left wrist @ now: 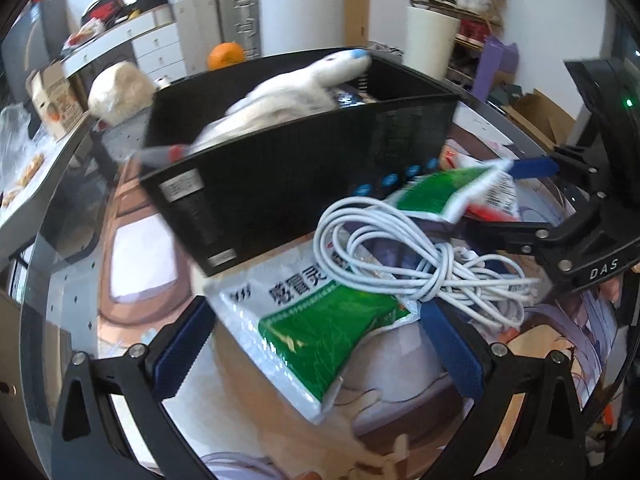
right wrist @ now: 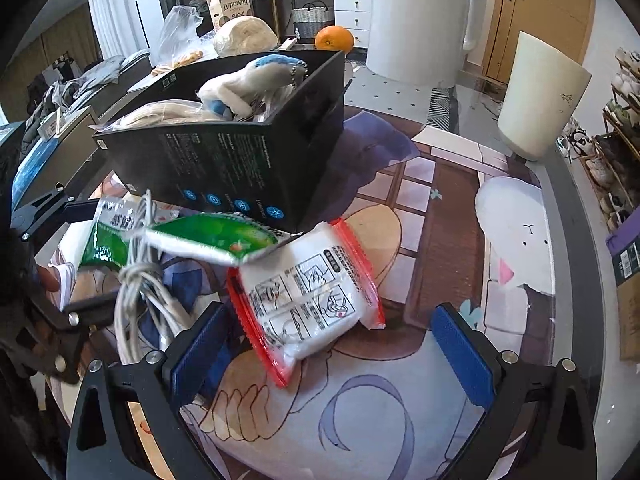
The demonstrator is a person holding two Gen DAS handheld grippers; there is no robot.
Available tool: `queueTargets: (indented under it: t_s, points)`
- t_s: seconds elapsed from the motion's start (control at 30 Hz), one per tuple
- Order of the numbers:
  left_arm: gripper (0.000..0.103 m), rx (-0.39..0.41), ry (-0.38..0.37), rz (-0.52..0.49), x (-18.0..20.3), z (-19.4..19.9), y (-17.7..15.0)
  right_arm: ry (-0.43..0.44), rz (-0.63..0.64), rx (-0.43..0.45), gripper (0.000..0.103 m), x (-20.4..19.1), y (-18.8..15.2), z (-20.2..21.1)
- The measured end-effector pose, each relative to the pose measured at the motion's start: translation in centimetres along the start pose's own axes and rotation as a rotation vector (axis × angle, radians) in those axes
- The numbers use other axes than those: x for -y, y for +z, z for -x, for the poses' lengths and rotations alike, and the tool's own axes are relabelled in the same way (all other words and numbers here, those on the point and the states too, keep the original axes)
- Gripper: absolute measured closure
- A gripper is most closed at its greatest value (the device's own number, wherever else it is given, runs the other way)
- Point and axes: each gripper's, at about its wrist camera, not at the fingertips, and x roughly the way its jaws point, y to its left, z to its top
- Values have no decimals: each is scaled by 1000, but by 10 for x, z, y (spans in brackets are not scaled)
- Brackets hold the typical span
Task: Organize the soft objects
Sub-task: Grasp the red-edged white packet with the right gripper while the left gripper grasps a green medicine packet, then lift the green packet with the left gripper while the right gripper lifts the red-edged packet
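A black box (left wrist: 280, 184) (right wrist: 224, 160) holds a white and blue plush toy (left wrist: 296, 88) (right wrist: 248, 84). In front of it lie two green and white soft packets (left wrist: 316, 320) (left wrist: 448, 192) (right wrist: 212, 240), a coiled white cable (left wrist: 420, 260) (right wrist: 140, 280) and a white packet with red edges (right wrist: 308, 296). My left gripper (left wrist: 320, 348) is open over the near green packet. My right gripper (right wrist: 332, 344) is open, with the red-edged packet between its fingers (right wrist: 200, 352).
An orange (left wrist: 226, 56) (right wrist: 334, 38), a white kettle (right wrist: 416, 20) and a pale round loaf (right wrist: 244, 36) stand behind the box. A white cup (right wrist: 540, 104) stands at the right on the printed mat (right wrist: 400, 420). The other gripper shows at the right of the left wrist view (left wrist: 560, 236).
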Motion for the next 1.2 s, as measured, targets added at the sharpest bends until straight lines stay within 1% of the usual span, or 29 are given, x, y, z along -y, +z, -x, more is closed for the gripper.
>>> queueTargets:
  t_s: [0.07, 0.2, 0.27, 0.37, 0.4, 0.43, 0.5, 0.6, 0.63, 0.67, 0.7, 0.73, 0.77, 0.8, 0.83, 0.87, 0.9, 0.93, 0.97, 1.07, 1.2]
  points:
    - [0, 3, 18, 9, -7, 2, -2, -3, 0, 1, 1, 0, 0, -1]
    - [0, 0, 13, 40, -18, 4, -5, 1, 12, 2, 1, -3, 0, -1]
    - [0, -1, 9, 44, -19, 3, -6, -11, 26, 4, 1, -6, 0, -1]
    - [0, -1, 14, 42, -16, 3, -6, -7, 21, 15, 2, -6, 1, -1]
    - [0, -2, 14, 44, -16, 2, -6, -7, 24, 23, 6, -7, 1, -1]
    - [0, -1, 13, 45, -16, 2, -6, -4, 24, 31, 15, -7, 1, 0]
    - [0, -1, 11, 46, -17, 2, -6, 2, 32, 42, 25, -7, 2, 3]
    - [1, 1, 9, 44, -17, 2, -6, 11, 43, 42, 32, -7, 2, 5]
    - [4, 6, 3, 40, -17, 3, -6, 14, 45, 41, 35, -6, 2, 5]
    - [11, 12, -5, 34, -16, 4, -6, 16, 46, 40, 36, -6, 1, 6]
    - [14, 21, -12, 27, -15, 6, -7, 18, 48, 38, 37, -6, 1, 6]
    - [22, 29, -15, 20, -14, 7, -8, 21, 49, 36, 39, -6, 0, 7]
    - [32, 36, -19, 16, -13, 9, -8, 21, 51, 36, 39, -6, -1, 7]
    - [37, 47, -23, 14, -14, 11, -9, 25, 54, 35, 40, -6, -1, 8]
    - [45, 51, -23, 19, -15, 12, -10, 29, 57, 35, 40, -6, -3, 9]
    - [54, 57, -29, 26, -18, 13, -11, 33, 60, 35, 40, -7, -3, 9]
    - [61, 63, -35, 31, -19, 15, -11, 34, 64, 35, 40, -7, -4, 10]
    - [72, 69, -38, 37, -21, 16, -12, 34, 65, 35, 40, -7, -4, 10]
    - [76, 74, -40, 40, -22, 17, -13, 34, 67, 34, 40, -7, -4, 10]
    - [79, 81, -43, 23, -21, 19, -17, 38, 68, 34, 40, -7, -4, 10]
    - [85, 106, -70, 14, -18, 26, -21, 44, 70, 39, 40, -7, -4, 11]
